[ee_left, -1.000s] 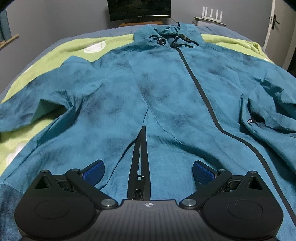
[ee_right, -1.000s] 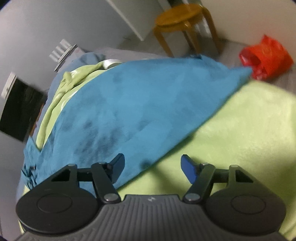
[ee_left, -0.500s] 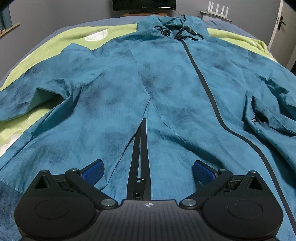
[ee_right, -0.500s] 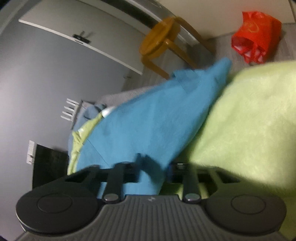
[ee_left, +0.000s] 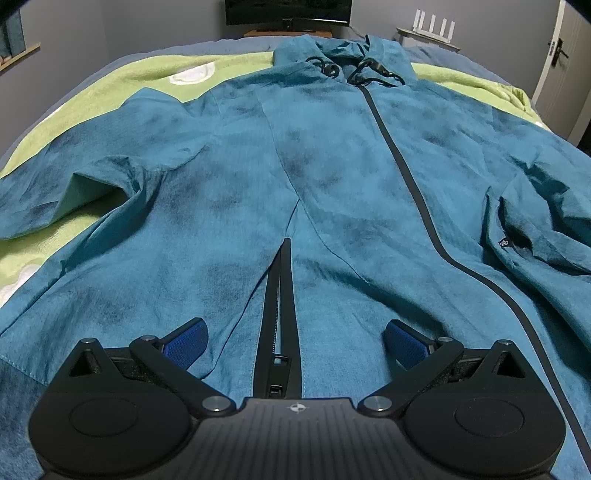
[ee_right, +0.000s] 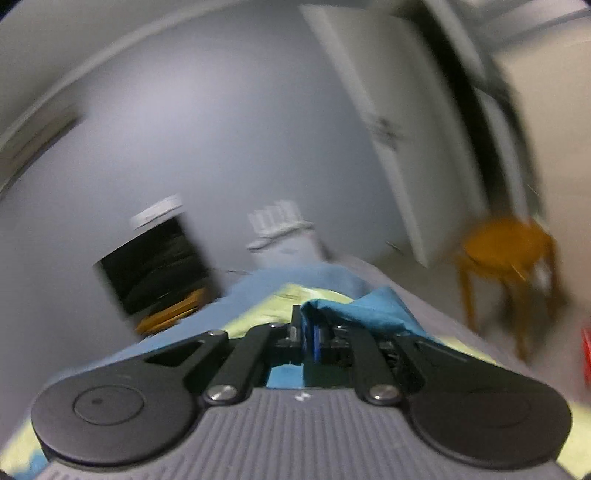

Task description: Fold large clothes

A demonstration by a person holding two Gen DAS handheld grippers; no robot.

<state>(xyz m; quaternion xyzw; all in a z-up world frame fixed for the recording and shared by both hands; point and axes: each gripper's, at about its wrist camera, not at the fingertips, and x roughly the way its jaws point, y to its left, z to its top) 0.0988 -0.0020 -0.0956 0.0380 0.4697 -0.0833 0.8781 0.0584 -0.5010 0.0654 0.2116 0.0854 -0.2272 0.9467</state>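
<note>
A large teal hooded jacket (ee_left: 229, 192) with a black zipper lies spread front-up on a green blanket (ee_left: 122, 79). My left gripper (ee_left: 293, 341) is open, low over the jacket's hem, with the split bottom zipper between its blue pads (ee_left: 184, 341). My right gripper (ee_right: 308, 341) is shut on a fold of the teal jacket (ee_right: 365, 306), lifted and tilted up toward the wall. That view is blurred. The jacket's right sleeve (ee_left: 546, 218) lies rumpled at the right.
A dark TV (ee_left: 288, 11) stands behind the bed's head end, with a white router (ee_left: 432, 26) to its right and a door (ee_left: 561, 55) at far right. In the right wrist view a wooden stool (ee_right: 506, 254) and something red (ee_right: 585, 354) are beside the bed.
My right gripper closed on the jacket's sleeve edge and lifted it, swinging up toward the wall. My left gripper stayed open and crept slightly forward over the hem.
</note>
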